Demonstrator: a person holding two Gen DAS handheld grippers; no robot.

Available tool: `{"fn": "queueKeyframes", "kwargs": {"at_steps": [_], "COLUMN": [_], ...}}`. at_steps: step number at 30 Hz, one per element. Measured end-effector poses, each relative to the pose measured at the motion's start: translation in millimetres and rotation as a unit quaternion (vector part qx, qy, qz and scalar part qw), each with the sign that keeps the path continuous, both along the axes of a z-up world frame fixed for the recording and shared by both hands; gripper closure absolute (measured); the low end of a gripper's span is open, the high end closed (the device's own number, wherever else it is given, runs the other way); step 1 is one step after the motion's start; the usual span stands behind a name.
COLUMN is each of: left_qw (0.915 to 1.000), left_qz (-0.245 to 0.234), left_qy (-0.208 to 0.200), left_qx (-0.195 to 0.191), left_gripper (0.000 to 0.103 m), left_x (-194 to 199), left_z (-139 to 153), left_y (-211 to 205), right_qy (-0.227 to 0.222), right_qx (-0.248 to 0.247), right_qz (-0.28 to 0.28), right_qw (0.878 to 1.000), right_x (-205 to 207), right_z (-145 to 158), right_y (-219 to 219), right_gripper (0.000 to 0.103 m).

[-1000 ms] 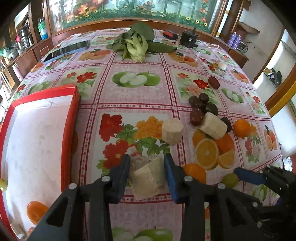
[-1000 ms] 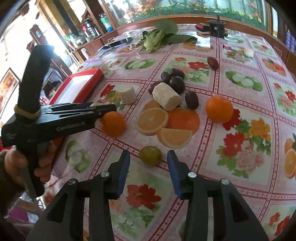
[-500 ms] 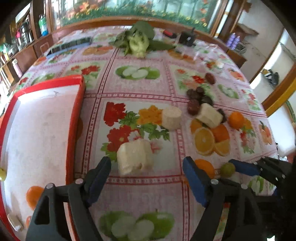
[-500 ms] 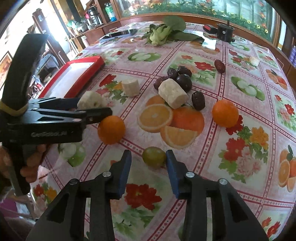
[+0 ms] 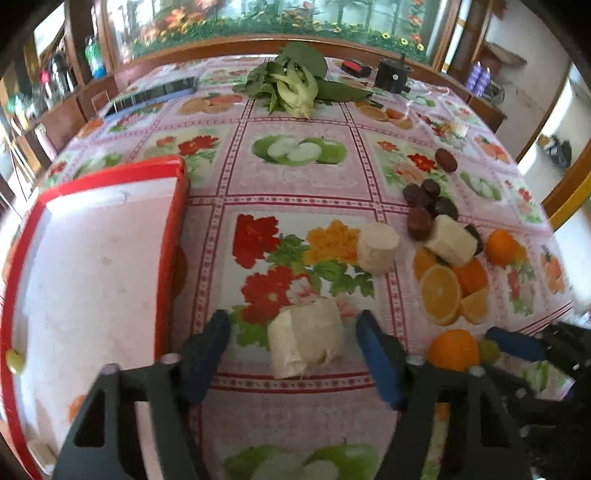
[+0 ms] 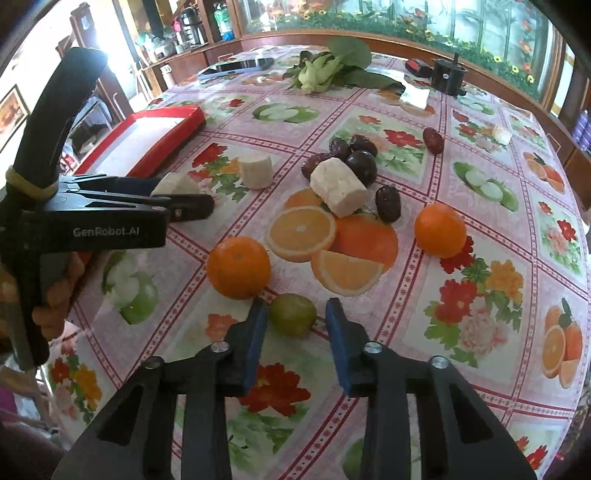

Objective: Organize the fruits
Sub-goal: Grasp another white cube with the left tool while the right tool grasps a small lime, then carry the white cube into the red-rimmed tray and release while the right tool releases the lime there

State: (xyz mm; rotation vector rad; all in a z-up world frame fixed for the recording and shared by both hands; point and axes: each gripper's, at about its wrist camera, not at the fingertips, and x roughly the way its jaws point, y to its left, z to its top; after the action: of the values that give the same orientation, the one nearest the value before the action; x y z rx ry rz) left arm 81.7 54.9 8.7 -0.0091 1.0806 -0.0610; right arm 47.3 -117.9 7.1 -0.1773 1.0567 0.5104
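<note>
Between your left gripper's [image 5: 293, 345] spread jaws, just closing, lies an untouched pale banana chunk [image 5: 304, 343]; your right gripper [image 6: 295, 325], narrowing, brackets a small green fruit [image 6: 291, 314] without clamping it.

Bright daylight, strong fisheye bend, soft corners.

Daylight floods both wrist views; it comes from the window [image 5: 280, 14] behind the table and from the overexposed opening at the left of the right wrist view. The white inside of the red tray [image 5: 173, 221] is washed out to near blank. The glossy tablecloth [image 6: 369, 110] carries pale glare toward the far end. Shadows are short and soft, seen under the orange [image 6: 238, 266] and the green fruit [image 6: 291, 314]. Straight lines of the cloth's grid bow outward, and a black vignette cuts the corners. The far shelves are smeared and out of focus, and the left wrist view looks slightly softer overall.
</note>
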Motion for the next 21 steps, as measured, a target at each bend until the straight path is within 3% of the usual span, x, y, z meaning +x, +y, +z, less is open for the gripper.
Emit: {"fn": "queueKeyframes", "kwargs": {"at_steps": [2, 9, 21], "left_qw": [0.9997, 0.9999, 0.9985], "left_qz": [-0.016, -0.012, -0.035], "left_qy": [-0.013, -0.006, 0.007], "left_qx": [0.015, -0.002, -0.041], "left_gripper": [0.062, 0.062, 0.062], "left_x": [-1.9, -11.5, -61.1], "left_z": [0.8, 3.5, 7.2], "left_y": [-5.0, -7.3, -17.8], "right_qy": [-0.004, -0.009, -0.015], "right_qx": [0.001, 0.004, 0.011], "right_qz": [0.004, -0.003, -0.024], "right_qw": [1.000, 1.000, 1.000], "right_x": [-0.6, -5.0, -27.8], "right_z": [-0.4, 3.7, 9.2], "right_y": [0.4, 0.0, -12.6], "right_gripper": [0.076, 0.079, 0.079]}}
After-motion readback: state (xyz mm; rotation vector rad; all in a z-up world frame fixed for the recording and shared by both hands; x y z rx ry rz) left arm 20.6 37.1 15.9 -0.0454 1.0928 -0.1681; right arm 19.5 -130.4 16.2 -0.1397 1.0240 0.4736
